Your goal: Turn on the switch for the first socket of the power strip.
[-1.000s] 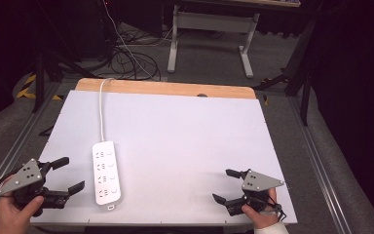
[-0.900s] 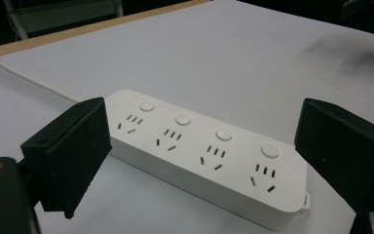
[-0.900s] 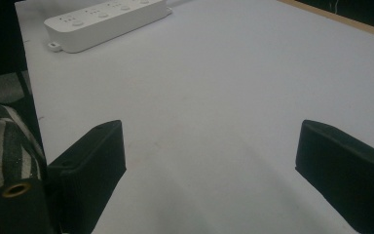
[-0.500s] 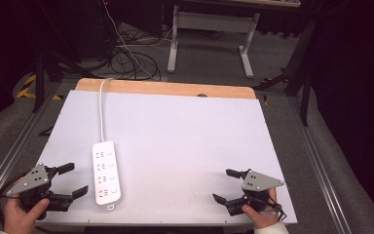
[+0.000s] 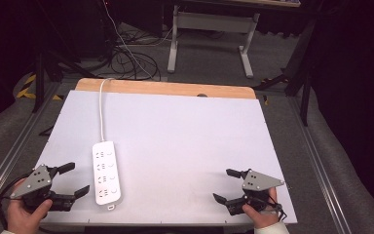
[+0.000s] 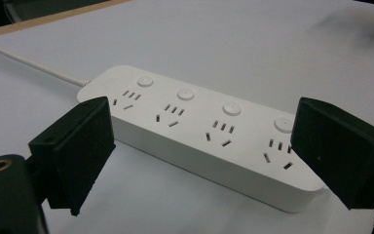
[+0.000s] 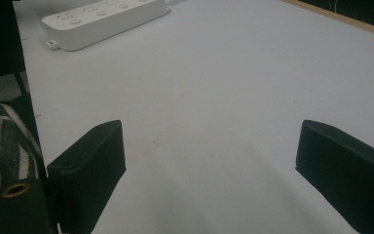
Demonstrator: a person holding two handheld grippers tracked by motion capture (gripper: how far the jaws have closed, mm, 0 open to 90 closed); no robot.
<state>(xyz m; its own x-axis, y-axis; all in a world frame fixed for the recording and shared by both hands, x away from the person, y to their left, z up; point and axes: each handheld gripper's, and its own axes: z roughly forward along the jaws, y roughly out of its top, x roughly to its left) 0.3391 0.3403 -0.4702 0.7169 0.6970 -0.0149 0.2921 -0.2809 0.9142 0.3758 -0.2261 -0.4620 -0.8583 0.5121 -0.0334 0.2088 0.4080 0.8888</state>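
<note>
A white power strip [image 5: 105, 172] with several sockets lies lengthwise on the white table cover [image 5: 175, 141], its cord [image 5: 101, 109] running to the far edge. My left gripper [image 5: 74, 179] sits at the near left corner, open, just left of the strip; in the left gripper view the strip [image 6: 199, 129] lies across between the wide-apart jaws [image 6: 214, 161]. My right gripper [image 5: 226, 185] rests open near the front right, pointing left over bare cover. In the right gripper view its gripper [image 7: 224, 170] holds nothing, and the strip [image 7: 102, 17] shows far off.
A wooden table edge [image 5: 165, 89] borders the far side. Beyond it stand a desk frame [image 5: 209, 29] and loose cables [image 5: 126, 58] on the floor. Metal rails [image 5: 321, 161] run along both table sides.
My left gripper has drifted slightly right and toward the near end of the power strip. The right gripper has stayed put.
</note>
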